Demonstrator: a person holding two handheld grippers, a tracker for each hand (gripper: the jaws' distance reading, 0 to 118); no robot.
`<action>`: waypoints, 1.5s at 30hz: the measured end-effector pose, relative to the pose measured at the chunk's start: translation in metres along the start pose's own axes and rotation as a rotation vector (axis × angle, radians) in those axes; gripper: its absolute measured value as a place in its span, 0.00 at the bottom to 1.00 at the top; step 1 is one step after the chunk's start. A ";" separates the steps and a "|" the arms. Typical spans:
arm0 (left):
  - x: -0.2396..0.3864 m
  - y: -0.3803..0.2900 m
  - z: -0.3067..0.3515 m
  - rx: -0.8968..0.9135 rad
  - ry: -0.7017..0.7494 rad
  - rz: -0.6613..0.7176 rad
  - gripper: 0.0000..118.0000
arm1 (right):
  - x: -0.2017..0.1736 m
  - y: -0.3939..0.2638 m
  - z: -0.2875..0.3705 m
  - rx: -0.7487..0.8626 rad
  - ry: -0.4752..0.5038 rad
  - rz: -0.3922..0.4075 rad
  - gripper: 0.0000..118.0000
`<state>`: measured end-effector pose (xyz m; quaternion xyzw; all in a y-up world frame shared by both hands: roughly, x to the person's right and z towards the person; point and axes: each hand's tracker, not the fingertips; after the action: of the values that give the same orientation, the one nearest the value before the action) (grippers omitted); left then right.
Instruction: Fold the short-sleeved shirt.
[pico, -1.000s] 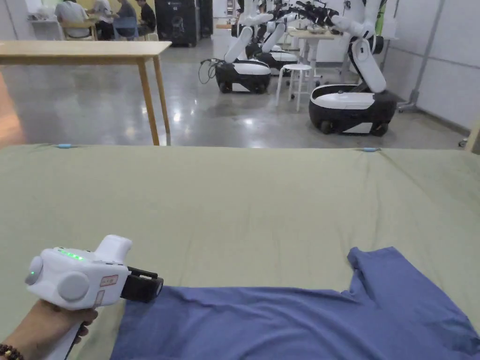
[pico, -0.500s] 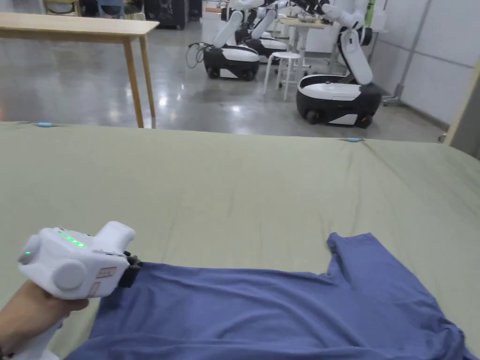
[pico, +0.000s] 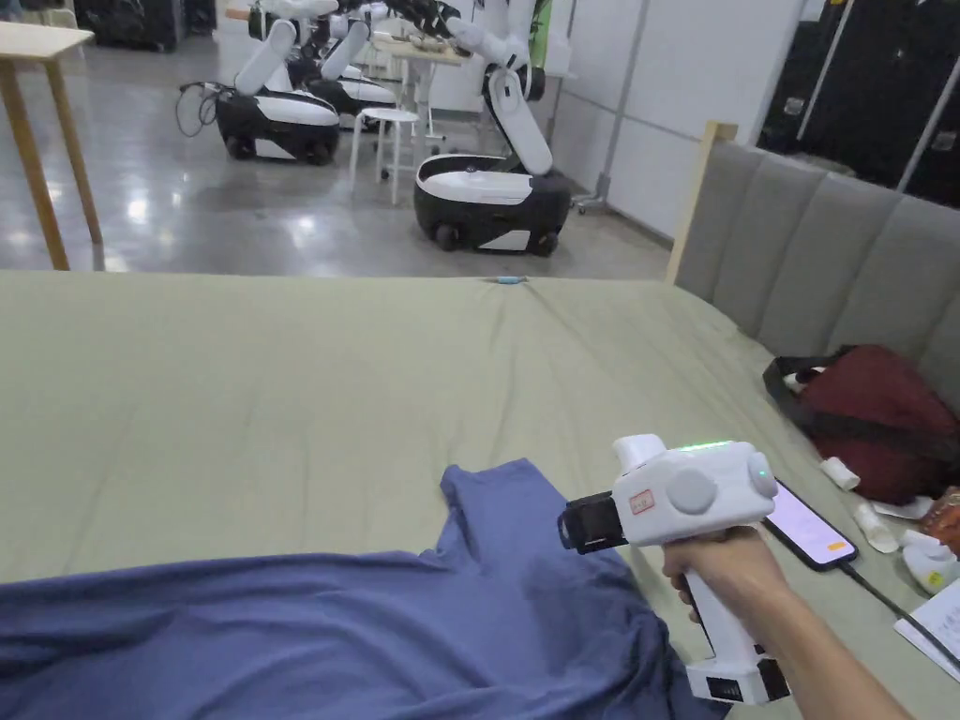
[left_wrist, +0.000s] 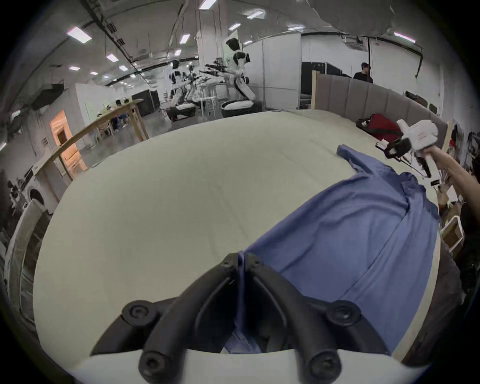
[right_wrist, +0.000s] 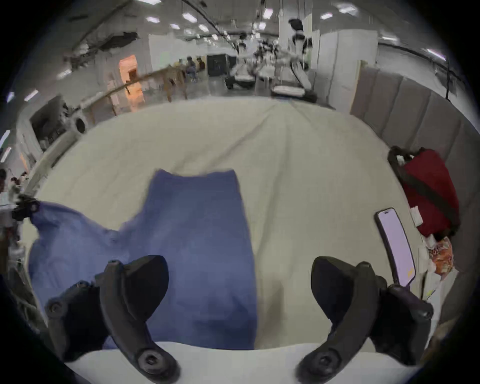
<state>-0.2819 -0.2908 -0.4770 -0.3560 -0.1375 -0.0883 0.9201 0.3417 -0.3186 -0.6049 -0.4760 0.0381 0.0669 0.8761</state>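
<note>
On the bed (pico: 281, 375), shirt (pico: 328, 637) beneath right tool (right_wrist: 239, 285).

No text can be read anywhere; the small red-edged sticker (pico: 641, 502) on the right gripper (pico: 572, 525) is too blurred.

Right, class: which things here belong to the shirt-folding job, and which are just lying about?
In the job:
blue shirt
left gripper, shut on the shirt's edge
right gripper, open over the sleeve
green bed sheet

Lying about:
phone
red bag
</note>
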 end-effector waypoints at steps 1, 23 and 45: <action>0.004 0.002 0.000 -0.002 0.000 -0.002 0.01 | -0.001 0.000 -0.011 -0.050 -0.003 0.015 0.95; 0.025 -0.006 0.071 0.078 -0.010 -0.053 0.01 | -0.048 -0.037 0.141 0.270 0.100 0.188 0.01; 0.055 -0.171 0.149 0.025 -0.053 0.016 0.01 | -0.031 -0.245 0.192 0.089 0.176 0.264 0.02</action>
<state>-0.3023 -0.3180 -0.2461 -0.3477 -0.1602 -0.0698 0.9212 0.3491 -0.2915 -0.2935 -0.4315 0.1797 0.1379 0.8732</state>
